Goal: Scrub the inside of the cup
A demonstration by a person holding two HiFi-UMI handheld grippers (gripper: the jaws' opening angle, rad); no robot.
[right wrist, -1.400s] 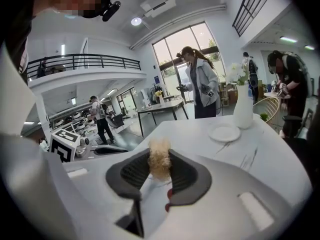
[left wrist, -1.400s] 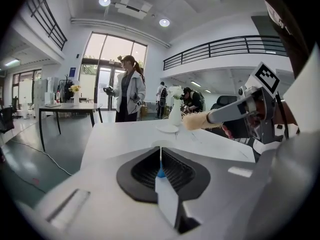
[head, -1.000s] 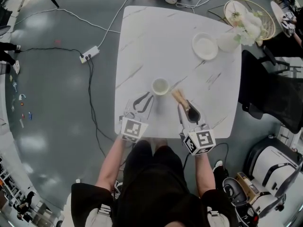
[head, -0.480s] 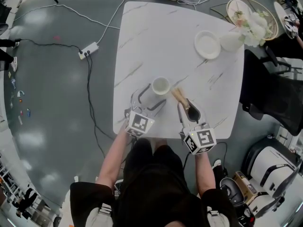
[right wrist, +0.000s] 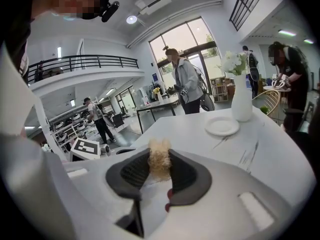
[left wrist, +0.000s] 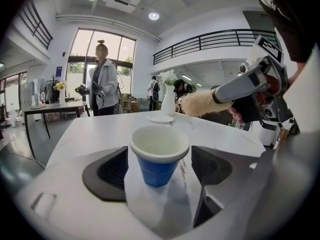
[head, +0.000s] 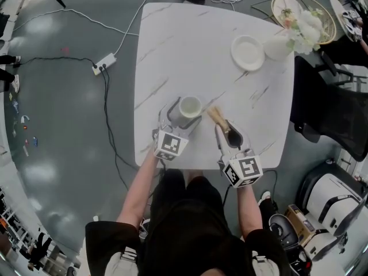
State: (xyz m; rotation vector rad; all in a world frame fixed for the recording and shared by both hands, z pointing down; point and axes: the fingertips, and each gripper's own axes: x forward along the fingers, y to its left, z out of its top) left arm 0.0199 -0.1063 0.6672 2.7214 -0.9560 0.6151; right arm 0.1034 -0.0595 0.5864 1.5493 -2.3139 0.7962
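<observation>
1. While my left gripper (left wrist: 160,176) has just been opening its jaws wide, the blue cup (left wrist: 159,151) stands upright between them on the desk (head: 195,50), untouched.
2. My right gripper (right wrist: 160,173) clamps its jaws on the brush (right wrist: 159,158), bristles near the cup.
3. Farther off sits a white plate (head: 248,53).

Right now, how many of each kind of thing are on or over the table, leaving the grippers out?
Cup: 1
Brush: 1
Plate: 1
Vase with flowers: 1
Total: 4
</observation>
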